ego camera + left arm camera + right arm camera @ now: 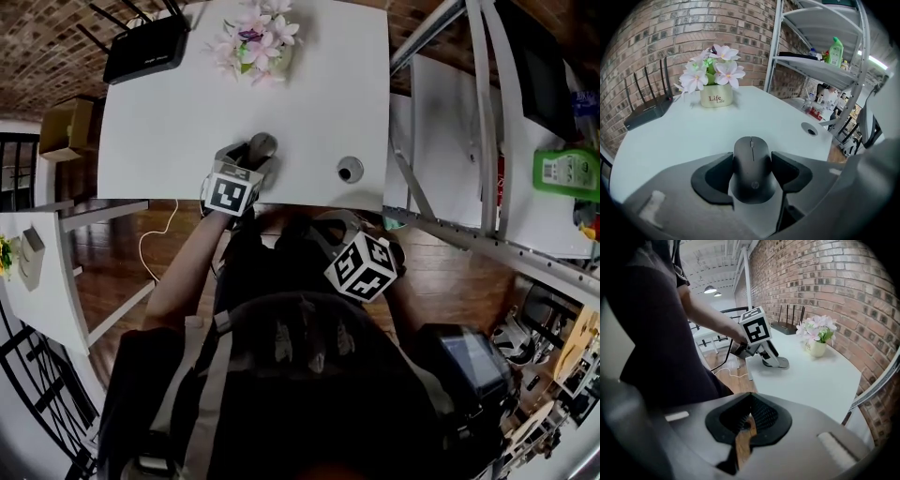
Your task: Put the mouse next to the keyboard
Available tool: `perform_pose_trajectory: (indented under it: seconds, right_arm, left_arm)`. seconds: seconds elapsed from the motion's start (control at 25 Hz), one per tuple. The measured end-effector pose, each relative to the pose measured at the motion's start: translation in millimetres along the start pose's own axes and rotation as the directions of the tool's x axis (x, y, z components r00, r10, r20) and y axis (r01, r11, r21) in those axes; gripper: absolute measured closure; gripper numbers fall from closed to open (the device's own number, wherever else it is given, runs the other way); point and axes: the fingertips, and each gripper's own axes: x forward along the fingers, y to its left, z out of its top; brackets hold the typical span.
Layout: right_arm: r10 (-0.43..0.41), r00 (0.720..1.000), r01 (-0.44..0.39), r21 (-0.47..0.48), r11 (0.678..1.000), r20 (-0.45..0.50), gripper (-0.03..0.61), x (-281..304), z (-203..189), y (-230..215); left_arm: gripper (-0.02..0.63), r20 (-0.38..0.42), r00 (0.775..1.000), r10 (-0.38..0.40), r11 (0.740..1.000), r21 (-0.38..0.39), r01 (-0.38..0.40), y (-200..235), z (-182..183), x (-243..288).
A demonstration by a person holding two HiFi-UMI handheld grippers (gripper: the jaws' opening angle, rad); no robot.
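Brick walling backs a white counter (pixel 309 103) that carries a flower pot (pixel 716 97) at its far side. The mouse (pixel 751 157) lies well apart from the flower pot, at the counter's near edge. The left gripper (pixel 752 174) has its jaws closed onto both flanks of the mouse. The right gripper (pixel 746 420) hangs off the counter, farther from the flower pot than the mouse is, jaws together and empty.

The step in hand appears to be the pick-up and carry of the mouse. No keyboard shows in any view, so the next move calls for locating it first, then setting the mouse down alongside it.

A router (pixel 145 47) sits near the flower pot along the wall. A cable port (pixel 350 169) lies toward the near edge from the flower pot, on the side of the metal shelving (pixel 820 65). The stretch of counter between the mouse and the flower pot is bare, so nothing there obstructs a carry.
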Motion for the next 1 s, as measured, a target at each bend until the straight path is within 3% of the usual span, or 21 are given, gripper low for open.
perform_pose_trajectory:
  seconds: [1.0]
  right_arm:
    - [-0.037,0.999,0.035,0.074,0.997,0.022,0.574,-14,-32,7]
  left_arm:
    - [0.35,-0.047,0.992,-0.12,0.988,0.096,0.124,-75,19,29]
